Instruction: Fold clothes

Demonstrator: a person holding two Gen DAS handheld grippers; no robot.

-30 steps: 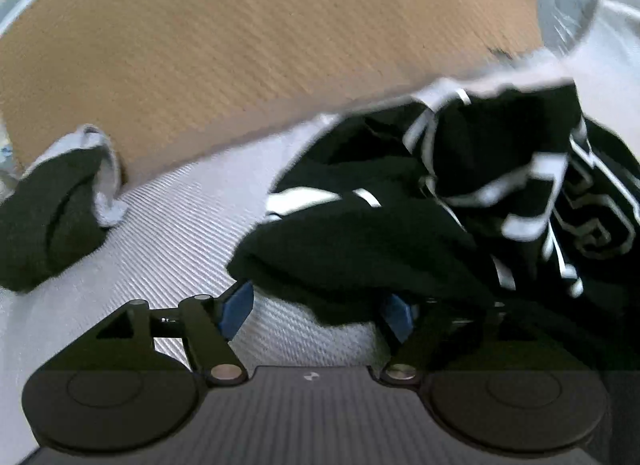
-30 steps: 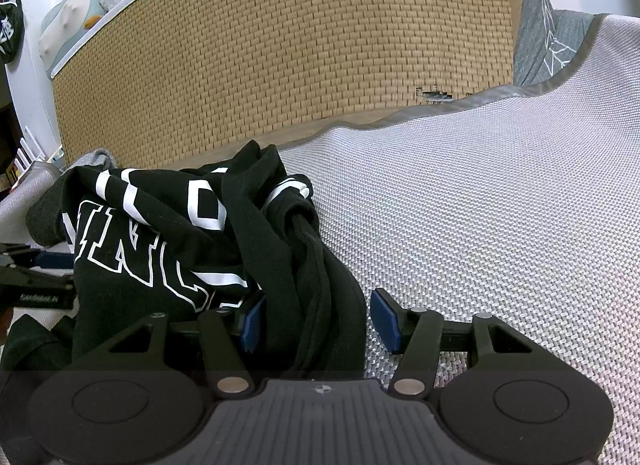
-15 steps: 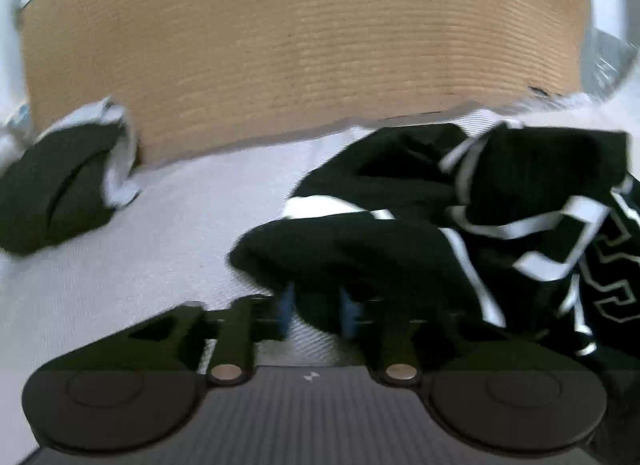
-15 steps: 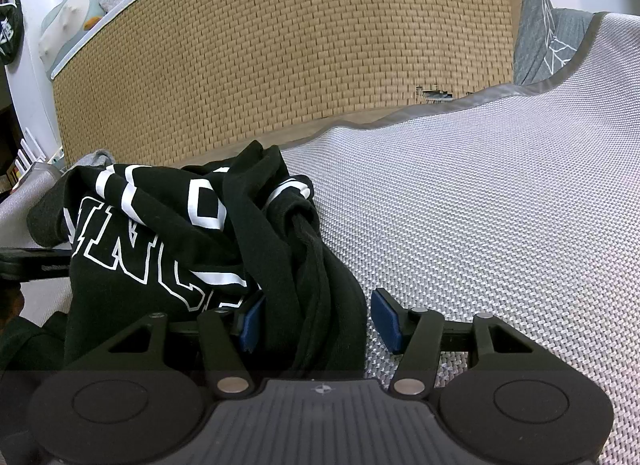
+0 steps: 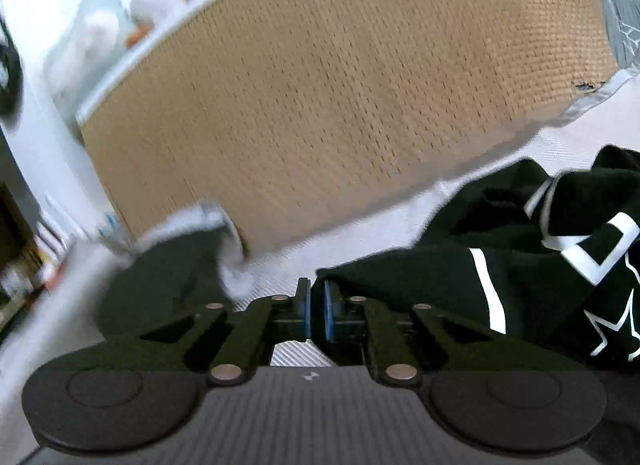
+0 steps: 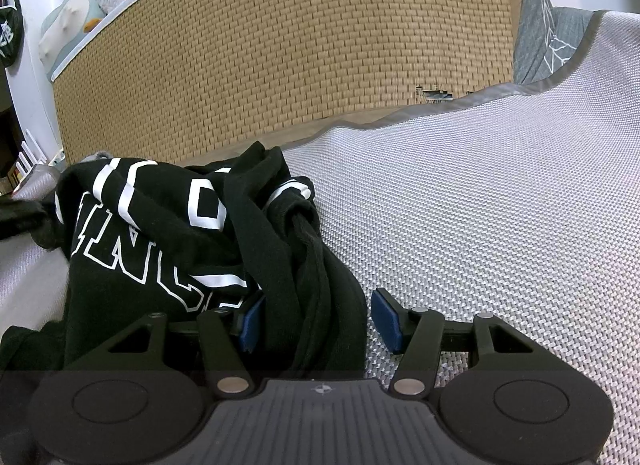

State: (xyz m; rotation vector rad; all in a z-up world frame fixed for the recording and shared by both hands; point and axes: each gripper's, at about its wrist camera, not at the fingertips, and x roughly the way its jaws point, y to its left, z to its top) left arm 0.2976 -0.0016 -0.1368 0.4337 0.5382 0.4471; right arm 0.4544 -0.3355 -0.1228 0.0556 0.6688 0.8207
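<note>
- Since a second ago the left gripper (image 5: 316,309) has gone from wide apart to nearly together – its jaws are closing on a corner of the black shirt (image 5: 460,277) – and its view has tipped up toward the woven headboard (image 5: 340,97).
- Left wrist view: the shirt lies crumpled on the grey bed cover (image 5: 560,145), spreading off to the right; a thin edge of it sits between the blue pads. Another dark garment (image 5: 168,277) lies apart, against the headboard.
- Right wrist view: the right gripper (image 6: 316,319) stands apart, unmoved, with a twisted bunch of the shirt (image 6: 168,225) between its pads, not pinched.
- Handling, as I judge it – soft, light, limp cloth that will sag and drag; best taken at a hem or shoulder edge, not the bunched middle.
</note>
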